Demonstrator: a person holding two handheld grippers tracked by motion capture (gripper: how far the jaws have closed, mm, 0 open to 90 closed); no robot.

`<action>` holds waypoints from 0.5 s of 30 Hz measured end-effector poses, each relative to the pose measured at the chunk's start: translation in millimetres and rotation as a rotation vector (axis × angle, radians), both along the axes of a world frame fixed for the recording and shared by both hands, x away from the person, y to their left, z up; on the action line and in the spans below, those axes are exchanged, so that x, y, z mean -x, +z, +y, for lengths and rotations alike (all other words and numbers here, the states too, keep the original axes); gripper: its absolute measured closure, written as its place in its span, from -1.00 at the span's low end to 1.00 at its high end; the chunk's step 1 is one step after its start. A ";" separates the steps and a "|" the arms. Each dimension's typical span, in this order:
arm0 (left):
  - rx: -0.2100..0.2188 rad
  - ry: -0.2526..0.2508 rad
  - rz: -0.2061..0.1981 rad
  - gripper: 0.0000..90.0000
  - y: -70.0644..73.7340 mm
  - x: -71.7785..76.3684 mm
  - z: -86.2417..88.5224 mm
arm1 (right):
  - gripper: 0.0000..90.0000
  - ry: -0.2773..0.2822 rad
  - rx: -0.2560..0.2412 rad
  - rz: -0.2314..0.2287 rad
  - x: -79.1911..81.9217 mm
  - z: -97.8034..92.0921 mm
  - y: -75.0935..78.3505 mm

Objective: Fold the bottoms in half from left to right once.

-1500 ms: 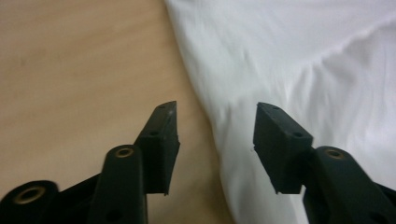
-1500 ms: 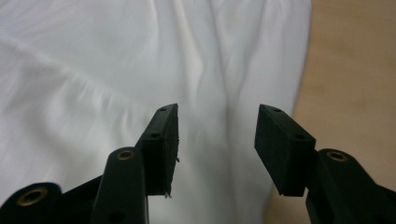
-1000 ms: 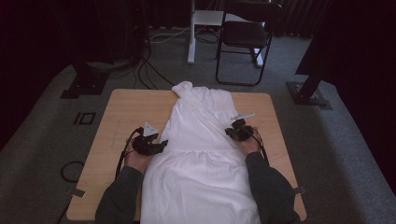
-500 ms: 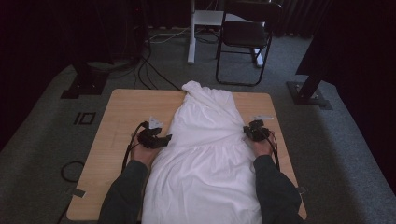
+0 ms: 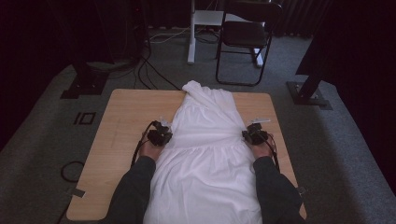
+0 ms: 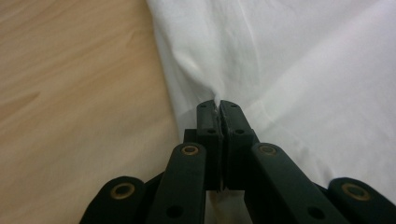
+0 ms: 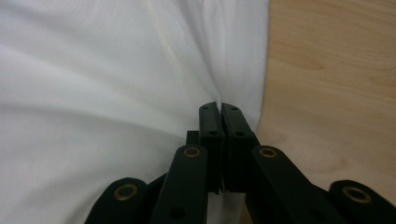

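Observation:
A white garment (image 5: 205, 149) lies lengthwise down the middle of the wooden table (image 5: 121, 126), its narrow end bunched at the far edge. My left gripper (image 5: 161, 132) is shut on the garment's left edge (image 6: 196, 79); the cloth puckers where it enters the jaws. At the opposite side my right gripper (image 5: 252, 133) is shut on the right edge (image 7: 233, 70) in the same way. In the left gripper view the gripper (image 6: 218, 106) has both jaws pressed together, and the right gripper view shows that gripper (image 7: 219, 108) likewise closed.
Bare wood (image 5: 275, 116) flanks the garment on both sides. Behind the table stand a black folding chair (image 5: 247, 37), a white stand (image 5: 194, 28), and cables (image 5: 149, 70) on grey carpet. Dark stand bases (image 5: 310, 95) sit at both far corners.
Both grippers have moved apart and slightly toward the person, pulling the garment wider and flatter. The far end has drawn back a little along the table.

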State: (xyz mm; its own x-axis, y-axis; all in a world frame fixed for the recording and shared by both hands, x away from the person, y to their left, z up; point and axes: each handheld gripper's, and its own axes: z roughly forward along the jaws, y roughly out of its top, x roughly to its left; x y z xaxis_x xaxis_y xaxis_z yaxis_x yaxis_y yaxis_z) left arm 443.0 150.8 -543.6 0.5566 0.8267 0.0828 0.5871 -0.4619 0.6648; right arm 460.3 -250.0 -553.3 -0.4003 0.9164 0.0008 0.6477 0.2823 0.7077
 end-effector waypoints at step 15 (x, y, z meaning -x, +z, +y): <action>0.032 -0.068 -0.039 0.94 -9.1 113.9 27.4 | 0.94 0.143 -0.006 0.042 109.3 6.8 -1.5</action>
State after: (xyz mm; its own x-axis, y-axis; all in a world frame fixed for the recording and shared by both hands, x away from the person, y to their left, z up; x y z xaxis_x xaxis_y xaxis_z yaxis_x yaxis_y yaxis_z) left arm 329.1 178.2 -552.7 0.6081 0.7899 0.0794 0.5286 -0.4775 0.7018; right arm 351.0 -243.2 -554.7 -0.5262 0.8500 0.0256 0.6304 0.3697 0.6825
